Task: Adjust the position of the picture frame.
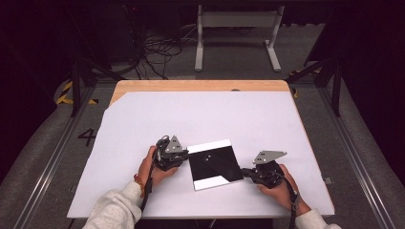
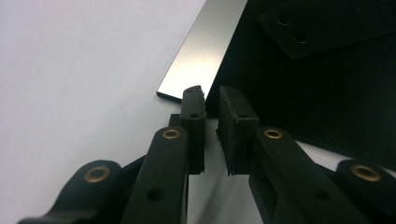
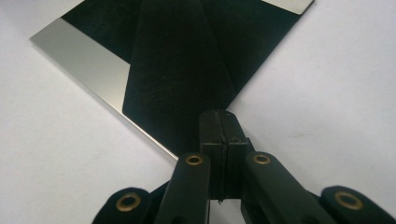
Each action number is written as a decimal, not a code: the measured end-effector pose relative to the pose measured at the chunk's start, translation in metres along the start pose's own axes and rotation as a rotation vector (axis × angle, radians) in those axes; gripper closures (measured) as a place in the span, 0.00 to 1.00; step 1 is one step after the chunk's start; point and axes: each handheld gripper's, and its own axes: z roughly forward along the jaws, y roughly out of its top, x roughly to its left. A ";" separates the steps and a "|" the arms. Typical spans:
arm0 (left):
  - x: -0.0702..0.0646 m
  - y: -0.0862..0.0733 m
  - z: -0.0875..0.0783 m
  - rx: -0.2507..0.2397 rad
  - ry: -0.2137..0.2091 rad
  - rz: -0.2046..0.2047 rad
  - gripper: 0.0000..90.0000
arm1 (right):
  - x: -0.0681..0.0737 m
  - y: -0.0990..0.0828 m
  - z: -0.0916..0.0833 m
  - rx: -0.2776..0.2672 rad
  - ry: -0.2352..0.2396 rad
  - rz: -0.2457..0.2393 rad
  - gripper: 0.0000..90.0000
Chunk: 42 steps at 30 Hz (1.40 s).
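In the high view, a square mirror-like plate (image 1: 213, 164) is seen just below the centre of the frame, lying on the white sheet (image 1: 200, 119) that covers the tabletop (image 1: 200, 86). A black cloth (image 1: 215, 164) is spread over the plate, with bright strips left bare along its upper and lower edges. The left gripper (image 1: 184, 155) is placed at the plate's left edge, the right gripper (image 1: 244, 171) at its lower right corner.

In the left gripper view, the two jaws are seen slightly parted, with a narrow gap between the pads; nothing is clamped between them. The tips are set right at the black cloth's (image 2: 317, 88) near corner, beside the bare reflective strip (image 2: 201, 56) in the upper middle of the frame.

In the right gripper view, the jaws are pressed fully together at the lower centre of the frame. A folded band of the black cloth (image 3: 177, 84) runs down to their tips; it appears to be pinched there, though the contact itself is hidden by the pads.

The step in hand is judged to be the spreading or folding of the cloth over the plate. It would be done well if the left jaws were lowered onto the cloth's corner only, so that the plate beneath is not caught or scratched, and closed before any pull is made. The right grip should be kept firm, and the cloth drawn flat and low so that the plate is not dragged across the sheet.
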 end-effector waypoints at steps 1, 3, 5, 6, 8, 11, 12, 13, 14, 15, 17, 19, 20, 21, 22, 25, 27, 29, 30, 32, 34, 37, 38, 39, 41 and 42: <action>0.000 0.001 0.001 0.001 0.005 0.002 0.89 | 0.002 -0.001 0.000 0.000 -0.002 0.000 1.00; 0.001 0.003 0.002 0.008 0.009 0.009 0.91 | 0.005 -0.002 -0.001 -0.001 -0.005 -0.009 1.00; 0.001 0.005 0.004 0.013 0.019 0.019 0.91 | 0.007 -0.002 -0.001 -0.003 -0.010 -0.015 1.00; 0.000 0.006 0.005 0.009 0.029 0.034 0.91 | 0.007 -0.002 -0.001 0.000 -0.004 -0.016 1.00; 0.002 0.004 0.006 -0.010 0.041 0.019 0.93 | 0.007 -0.002 -0.001 -0.002 0.000 -0.024 1.00; 0.002 0.003 0.002 -0.022 0.019 0.014 0.93 | 0.006 -0.004 -0.001 -0.018 0.007 -0.028 1.00; 0.001 0.002 -0.003 -0.026 0.008 0.013 0.93 | 0.005 -0.005 -0.001 -0.026 0.012 -0.024 1.00; -0.001 0.001 -0.008 -0.032 0.002 0.012 0.93 | 0.006 -0.007 -0.001 -0.039 0.007 -0.046 0.99; -0.002 0.000 -0.013 -0.036 -0.001 0.011 0.93 | 0.007 -0.008 -0.002 -0.043 0.006 -0.058 0.97; -0.005 -0.003 -0.020 -0.041 -0.008 0.011 0.92 | 0.006 -0.008 -0.002 -0.041 0.012 -0.053 0.96; -0.010 -0.008 -0.030 -0.041 -0.026 0.013 0.92 | 0.006 -0.008 -0.004 -0.035 0.017 -0.060 0.95; -0.017 -0.013 -0.037 -0.044 -0.039 0.014 0.91 | 0.007 -0.009 -0.005 -0.033 0.017 -0.065 0.95; -0.022 -0.015 -0.041 -0.044 -0.052 0.017 0.91 | 0.007 -0.010 -0.006 -0.031 0.018 -0.066 0.95; -0.030 -0.018 -0.046 -0.036 -0.065 0.030 0.91 | 0.008 -0.010 -0.007 -0.025 0.022 -0.072 0.95; -0.036 -0.021 -0.049 -0.035 -0.076 0.044 0.91 | 0.010 -0.011 -0.008 -0.020 0.025 -0.081 0.95; -0.050 -0.026 -0.056 -0.036 -0.119 0.054 0.91 | 0.014 -0.013 -0.010 -0.018 0.026 -0.088 0.96; -0.060 -0.029 -0.058 -0.028 -0.147 0.052 0.91 | 0.016 -0.015 -0.011 -0.022 0.030 -0.090 0.97; -0.067 -0.029 -0.056 -0.024 -0.169 0.054 0.92 | 0.017 -0.017 -0.011 -0.028 0.032 -0.087 0.99; -0.070 -0.028 -0.055 -0.023 -0.185 0.055 0.92 | 0.017 -0.017 -0.011 -0.029 0.035 -0.085 0.99; -0.077 -0.025 -0.050 -0.006 -0.197 0.077 0.91 | 0.017 -0.017 -0.011 -0.029 0.039 -0.083 1.00; -0.082 -0.022 -0.045 0.004 -0.210 0.090 0.91 | 0.017 -0.017 -0.010 -0.030 0.041 -0.084 1.00; -0.084 -0.021 -0.038 0.029 -0.192 0.115 0.90 | 0.017 -0.017 -0.010 -0.031 0.044 -0.087 1.00; -0.083 -0.021 -0.036 0.031 -0.202 0.109 0.91 | 0.017 -0.017 -0.010 -0.032 0.045 -0.087 1.00; -0.082 -0.021 -0.035 0.027 -0.217 0.098 0.93 | 0.017 -0.017 -0.010 -0.034 0.046 -0.086 1.00; -0.085 -0.022 -0.035 0.040 -0.196 0.119 0.94 | 0.017 -0.017 -0.010 -0.035 0.049 -0.083 1.00; -0.086 -0.021 -0.035 0.040 -0.184 0.129 0.94 | 0.017 -0.017 -0.010 -0.034 0.046 -0.086 1.00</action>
